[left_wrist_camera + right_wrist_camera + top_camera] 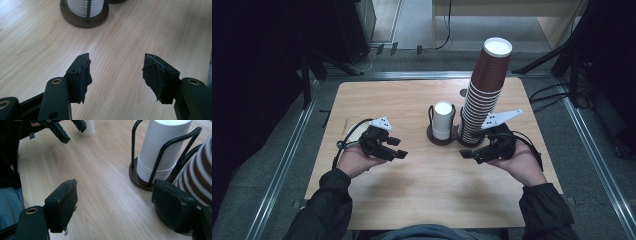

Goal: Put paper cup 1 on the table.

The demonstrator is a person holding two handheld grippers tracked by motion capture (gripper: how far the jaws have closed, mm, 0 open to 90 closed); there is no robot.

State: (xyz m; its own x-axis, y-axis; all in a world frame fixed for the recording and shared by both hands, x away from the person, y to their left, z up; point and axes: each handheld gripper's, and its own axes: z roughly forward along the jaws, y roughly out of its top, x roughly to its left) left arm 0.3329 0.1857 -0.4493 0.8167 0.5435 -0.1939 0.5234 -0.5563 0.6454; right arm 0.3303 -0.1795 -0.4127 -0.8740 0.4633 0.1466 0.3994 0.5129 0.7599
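- Sleeves (324, 205) in dark cloth come in from the bottom edge of the high view, one hand on each gripper, both over the table (432, 190).
- Left gripper (399, 148) hovers over the left half of the table, pointing toward the middle. In its own view its jaws stand apart over bare wood, with nothing between the pads.
- Right gripper (471, 145) hovers just in front of the brown stack (484, 95), angled left. In the right gripper view its jaws are also spread wide and hold nothing.
- White stack (443, 120) sits upside down in the left ring of a dark wire holder (432, 136) at the table's centre. It is short and lies between the two grippers, a little beyond them.
- The brown stack is tall and striped and leans slightly right. It stands in the holder's right ring, touching neither gripper.
- A single white cup (88, 128) stands on the table just behind the left gripper, seen in the right gripper view.
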